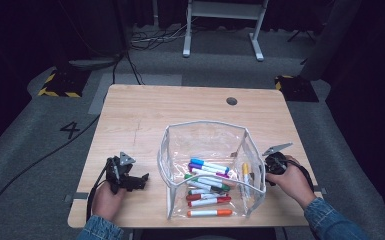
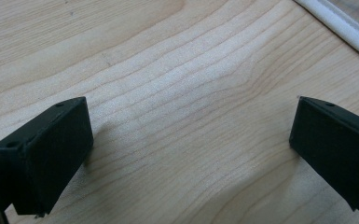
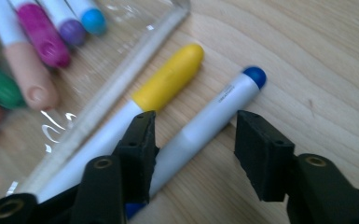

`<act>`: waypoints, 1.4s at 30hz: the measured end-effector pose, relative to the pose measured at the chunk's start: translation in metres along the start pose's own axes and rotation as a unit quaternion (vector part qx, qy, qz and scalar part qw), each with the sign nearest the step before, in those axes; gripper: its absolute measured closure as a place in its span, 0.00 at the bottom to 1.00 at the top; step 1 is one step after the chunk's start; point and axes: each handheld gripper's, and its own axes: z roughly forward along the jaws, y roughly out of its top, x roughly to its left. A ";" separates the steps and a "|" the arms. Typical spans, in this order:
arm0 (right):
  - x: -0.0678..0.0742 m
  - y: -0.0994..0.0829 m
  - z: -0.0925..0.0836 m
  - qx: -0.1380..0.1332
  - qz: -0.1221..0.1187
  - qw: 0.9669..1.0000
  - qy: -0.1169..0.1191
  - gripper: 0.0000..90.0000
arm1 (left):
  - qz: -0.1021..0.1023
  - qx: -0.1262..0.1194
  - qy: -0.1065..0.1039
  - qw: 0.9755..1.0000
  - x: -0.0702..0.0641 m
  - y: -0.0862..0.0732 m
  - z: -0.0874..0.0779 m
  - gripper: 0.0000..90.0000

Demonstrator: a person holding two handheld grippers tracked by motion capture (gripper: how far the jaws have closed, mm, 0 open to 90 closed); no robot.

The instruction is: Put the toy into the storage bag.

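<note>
1. The blue-tipped marker (image 3: 214, 116) lies flat on the wooden desk (image 3: 317, 60), and it runs between the jaws of my right gripper (image 3: 193, 154). The jaws stand partly open around it. The left jaw is right against its grey-white barrel, and the right jaw stands clear of it with a gap.
2. Just outside my left jaw lies a yellow-capped marker (image 3: 168, 77), side by side with the blue-tipped one and close to touching it.
3. Beyond the yellow-capped marker, further out from that same jaw, is the white-edged wall of a clear plastic pouch (image 1: 205, 125). Inside it lie more markers (image 1: 207, 187) with blue, purple, pink, green, red and orange caps.
4. In the high view, my right hand (image 1: 287, 180) holds its gripper at the pouch's right side, near the desk's front edge.
5. My left gripper (image 2: 191, 154) sits low over bare wood, its jaws wide open with nothing between them. The pouch's white rim (image 2: 340, 23) lies ahead, past the right jaw.
</note>
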 end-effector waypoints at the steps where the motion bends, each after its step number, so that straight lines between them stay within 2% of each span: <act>1: 0.000 0.000 -0.001 0.001 0.002 1.000 -0.009 0.70 | 0.000 0.000 0.000 1.000 0.000 0.000 0.000 0.00; 2: -0.001 -0.001 -0.003 0.011 0.000 1.000 -0.024 0.79 | 0.000 0.000 0.000 1.000 0.000 0.000 0.000 0.00; 4: -0.003 -0.001 -0.004 0.020 0.000 0.999 -0.041 0.85 | 0.000 0.000 0.000 1.000 0.000 0.000 0.000 0.00; 6: -0.005 -0.002 -0.005 0.015 0.024 0.999 -0.036 0.85 | 0.000 0.000 0.000 1.000 0.000 0.000 0.000 0.00; 9: -0.006 -0.004 -0.008 0.007 0.035 0.999 -0.029 0.85 | -0.001 0.001 0.001 1.000 0.000 0.000 0.000 0.00; 11: -0.005 -0.002 -0.014 -0.004 0.039 0.999 -0.021 0.85 | 0.000 0.000 0.000 1.000 0.000 0.000 0.000 0.00; 13: -0.002 0.002 -0.025 -0.017 0.035 0.999 -0.024 0.85 | -0.001 0.001 0.001 1.000 0.000 0.000 0.000 0.00; 15: 0.000 0.006 -0.037 -0.030 0.036 0.999 -0.017 0.85 | -0.001 0.001 0.001 1.000 0.000 0.000 0.000 0.00; 25: 0.013 0.022 -0.098 -0.076 0.020 0.997 0.012 0.85 | -0.002 0.001 0.001 1.000 0.000 0.000 0.000 0.00; 30: 0.021 0.030 -0.123 -0.097 0.002 0.995 0.019 0.85 | -0.001 0.001 0.001 1.000 0.000 0.000 0.000 0.00; 37: 0.035 0.043 -0.155 -0.127 -0.023 0.991 0.026 0.85 | -0.002 0.001 0.001 1.000 0.000 0.000 0.000 0.00; 42: 0.051 0.057 -0.176 -0.147 -0.049 0.987 0.046 0.85 | -0.002 0.001 0.001 1.000 0.000 0.000 0.000 0.00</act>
